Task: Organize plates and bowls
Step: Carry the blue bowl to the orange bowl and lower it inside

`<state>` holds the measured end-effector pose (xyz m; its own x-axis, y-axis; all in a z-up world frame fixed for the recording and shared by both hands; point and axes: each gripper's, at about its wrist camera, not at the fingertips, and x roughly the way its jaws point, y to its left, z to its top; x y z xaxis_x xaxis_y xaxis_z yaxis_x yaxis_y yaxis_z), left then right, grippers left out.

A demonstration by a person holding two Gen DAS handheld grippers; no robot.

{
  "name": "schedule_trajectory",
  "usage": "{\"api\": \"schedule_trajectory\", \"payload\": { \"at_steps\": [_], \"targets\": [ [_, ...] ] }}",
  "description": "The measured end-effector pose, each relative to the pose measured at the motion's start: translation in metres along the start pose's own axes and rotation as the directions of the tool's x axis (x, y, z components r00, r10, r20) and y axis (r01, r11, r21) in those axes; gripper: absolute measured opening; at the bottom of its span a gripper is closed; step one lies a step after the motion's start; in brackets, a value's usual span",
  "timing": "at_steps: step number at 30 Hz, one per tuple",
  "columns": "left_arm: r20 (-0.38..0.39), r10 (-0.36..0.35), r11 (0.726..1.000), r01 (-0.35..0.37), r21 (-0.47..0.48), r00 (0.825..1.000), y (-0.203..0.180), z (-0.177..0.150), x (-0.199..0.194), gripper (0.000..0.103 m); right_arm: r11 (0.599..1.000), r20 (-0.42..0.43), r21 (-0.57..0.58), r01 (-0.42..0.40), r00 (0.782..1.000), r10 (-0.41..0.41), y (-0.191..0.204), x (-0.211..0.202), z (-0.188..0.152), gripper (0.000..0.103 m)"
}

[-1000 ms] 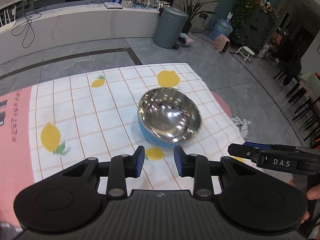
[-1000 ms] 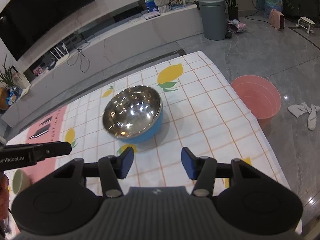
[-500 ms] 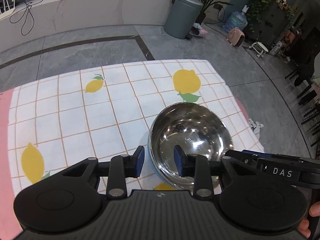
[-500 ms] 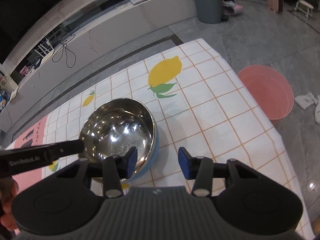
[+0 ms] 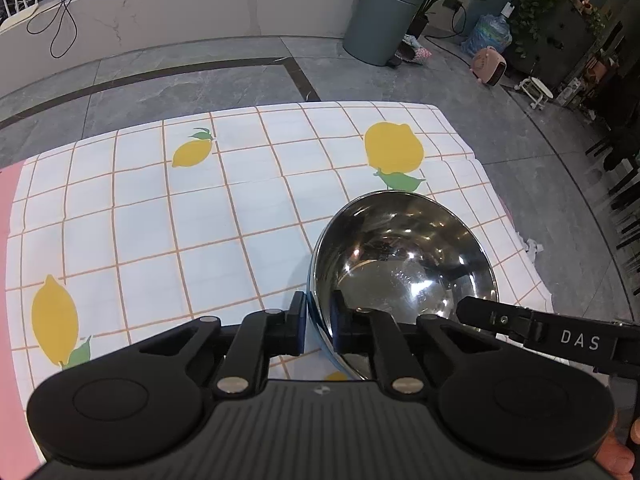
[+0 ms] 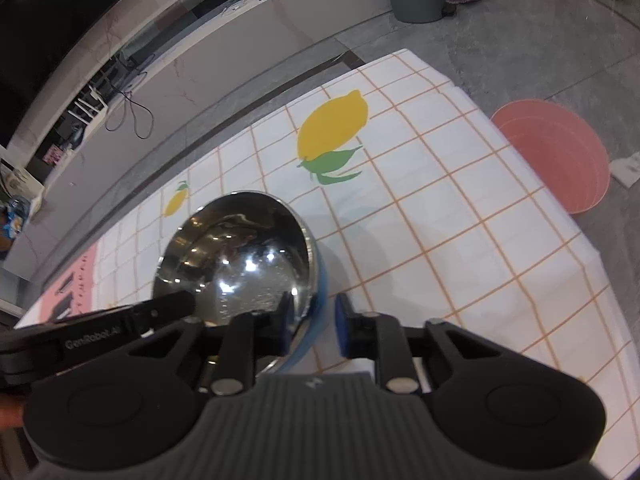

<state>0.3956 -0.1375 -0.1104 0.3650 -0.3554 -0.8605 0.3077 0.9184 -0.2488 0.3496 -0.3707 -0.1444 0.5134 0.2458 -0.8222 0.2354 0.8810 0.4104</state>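
Note:
A steel bowl (image 5: 404,256) with a blue outside stands upright on the lemon-print tablecloth (image 5: 160,220). My left gripper (image 5: 319,330) straddles its near left rim, one blue pad outside and one inside. Its jaws are closing, with the pads against the wall. The same bowl (image 6: 236,256) shows in the right wrist view, where my right gripper (image 6: 314,326) straddles the near right rim. Those jaws are closing too, one pad inside the bowl and one on the blue outside. Each gripper's finger shows at the edge of the other's view, across the bowl.
The tablecloth's far edge and right edge lie close behind the bowl. A pink bucket (image 6: 556,156) stands on the floor beside the right edge. A grey bin (image 5: 380,24) and a low white counter are farther back. A pink strip (image 5: 8,240) borders the cloth at left.
Both grippers came forward and down from short of the bowl to its near rim. Their jaws narrowed from wide apart to closing on the rim from either side.

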Motion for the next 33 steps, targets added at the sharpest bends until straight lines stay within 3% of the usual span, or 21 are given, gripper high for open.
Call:
{"api": "schedule_trajectory", "payload": {
  "at_steps": [4,14,18,26,33],
  "targets": [
    [0.007,0.026,0.999,-0.026,0.018,1.0,-0.005,-0.001,-0.008,0.011,1.0,0.004,-0.009,0.02,1.0,-0.02,0.005,-0.003,-0.001,0.012],
    [0.015,0.093,0.994,-0.094,0.053,0.996,-0.027,-0.02,-0.068,0.011,1.0,-0.021,-0.011,-0.028,0.999,0.028,0.015,-0.044,-0.018,0.011],
    [-0.005,0.087,0.995,-0.086,0.04,0.996,-0.032,-0.038,-0.094,0.012,0.999,-0.033,-0.031,-0.044,0.999,0.043,0.021,-0.071,-0.035,0.011],
    [-0.053,0.079,0.992,-0.073,0.1,0.995,-0.049,-0.083,-0.145,0.014,0.993,-0.09,-0.063,-0.104,0.991,0.098,0.024,-0.129,-0.072,0.011],
    [-0.106,0.065,0.992,-0.053,0.112,0.992,-0.061,-0.118,-0.171,0.014,0.99,-0.152,-0.108,-0.089,0.986,0.072,0.027,-0.161,-0.115,0.011]
  ]
}}
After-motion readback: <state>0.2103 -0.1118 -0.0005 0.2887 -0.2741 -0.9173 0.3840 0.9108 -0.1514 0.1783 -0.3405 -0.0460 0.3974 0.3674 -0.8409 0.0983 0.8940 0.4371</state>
